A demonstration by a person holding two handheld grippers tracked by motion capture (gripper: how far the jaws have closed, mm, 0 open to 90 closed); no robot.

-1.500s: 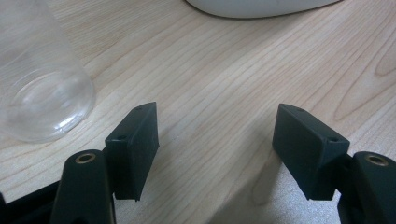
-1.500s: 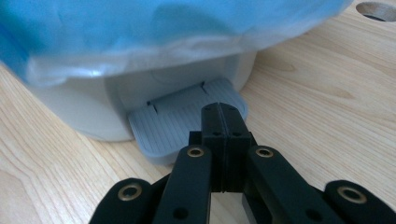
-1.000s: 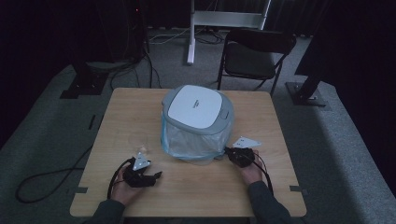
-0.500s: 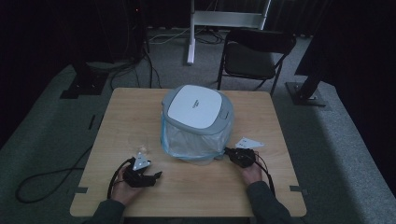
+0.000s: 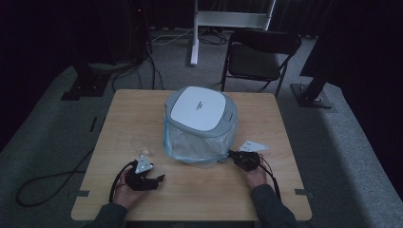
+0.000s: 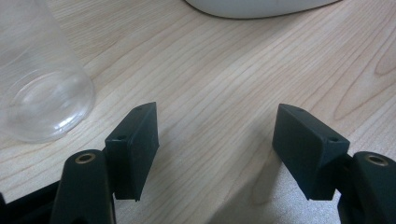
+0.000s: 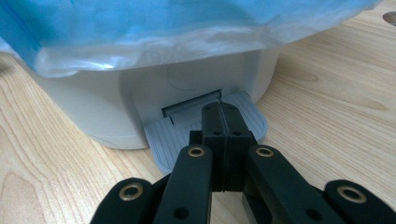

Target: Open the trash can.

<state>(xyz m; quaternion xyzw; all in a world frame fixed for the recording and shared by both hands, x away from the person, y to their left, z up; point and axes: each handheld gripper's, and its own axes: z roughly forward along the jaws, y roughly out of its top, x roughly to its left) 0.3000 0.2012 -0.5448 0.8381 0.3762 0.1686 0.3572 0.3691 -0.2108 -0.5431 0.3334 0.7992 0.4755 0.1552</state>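
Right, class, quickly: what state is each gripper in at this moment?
Left gripper: open, nothing between the jaws, a clear cup beside it.
Right gripper: shut, empty, tips over the bin's pedal.

Faint grey marking on the bin lid [image 5: 198,108], too small to read, no other text legible
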